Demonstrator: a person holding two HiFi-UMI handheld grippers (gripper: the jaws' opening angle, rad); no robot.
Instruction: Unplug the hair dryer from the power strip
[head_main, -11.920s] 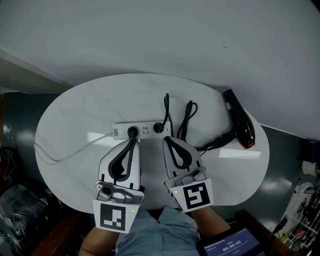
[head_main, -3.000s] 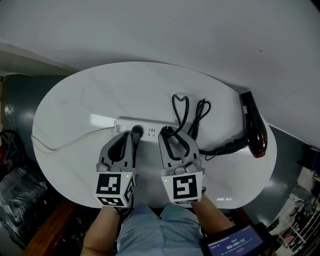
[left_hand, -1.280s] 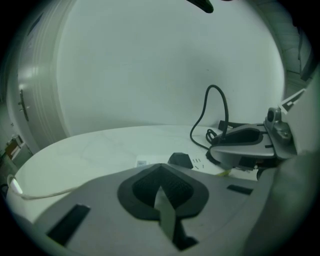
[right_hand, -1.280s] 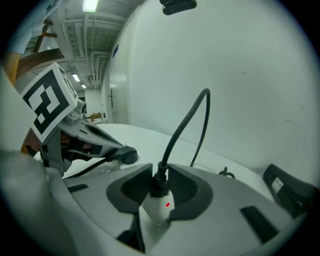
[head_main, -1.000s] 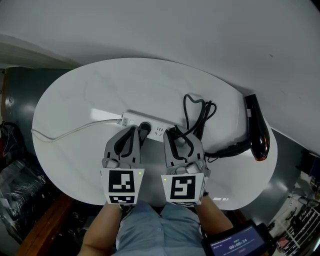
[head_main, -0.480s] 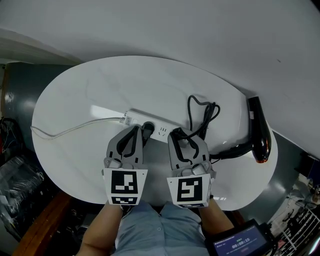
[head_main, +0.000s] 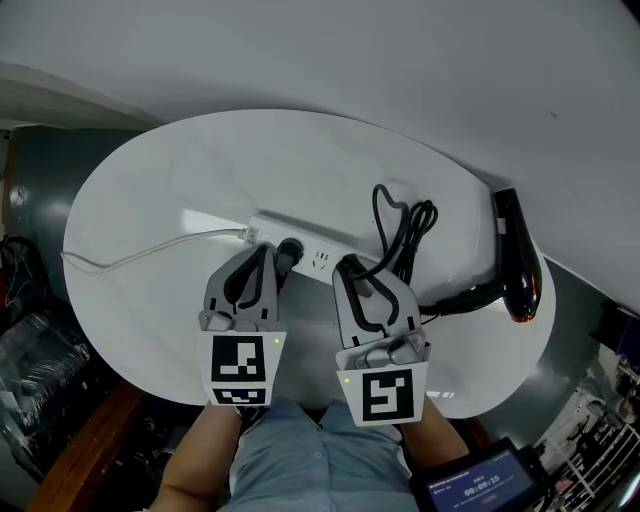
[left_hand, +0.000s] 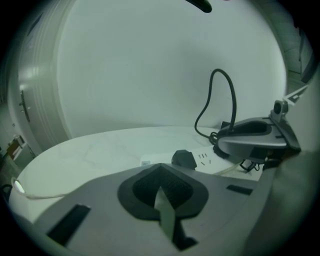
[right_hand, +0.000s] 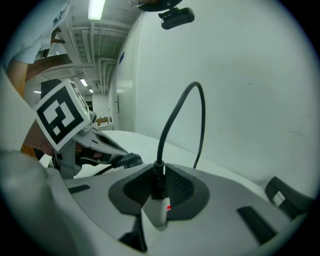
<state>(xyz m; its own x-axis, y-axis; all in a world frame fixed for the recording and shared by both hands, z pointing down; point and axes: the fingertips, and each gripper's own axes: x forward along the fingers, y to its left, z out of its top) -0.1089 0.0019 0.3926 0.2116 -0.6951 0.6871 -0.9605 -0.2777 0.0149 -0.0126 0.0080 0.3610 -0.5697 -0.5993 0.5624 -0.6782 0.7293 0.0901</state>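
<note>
The white power strip (head_main: 315, 258) lies across the oval table (head_main: 200, 170). My right gripper (head_main: 348, 266) is at its right end. In the right gripper view its jaws have just been closing and are shut on the hair dryer's plug (right_hand: 156, 200). The plug's black cord (right_hand: 172, 120) arches upward. I cannot tell whether the plug is clear of its socket. The cord loops (head_main: 400, 225) run to the black hair dryer (head_main: 515, 255) at the table's right edge. My left gripper (head_main: 268, 252) is shut, with its tips at the strip beside a second black plug (head_main: 290, 250).
The strip's white lead (head_main: 150, 255) trails left and off the table's edge. A white wall rises right behind the table. A tablet screen (head_main: 470, 490) shows at the bottom right, and dark clutter surrounds the table on the floor.
The right gripper's jaws have narrowed onto the plug, and its marker cube has come slightly toward me. The left gripper, strip and hair dryer have stayed put.
</note>
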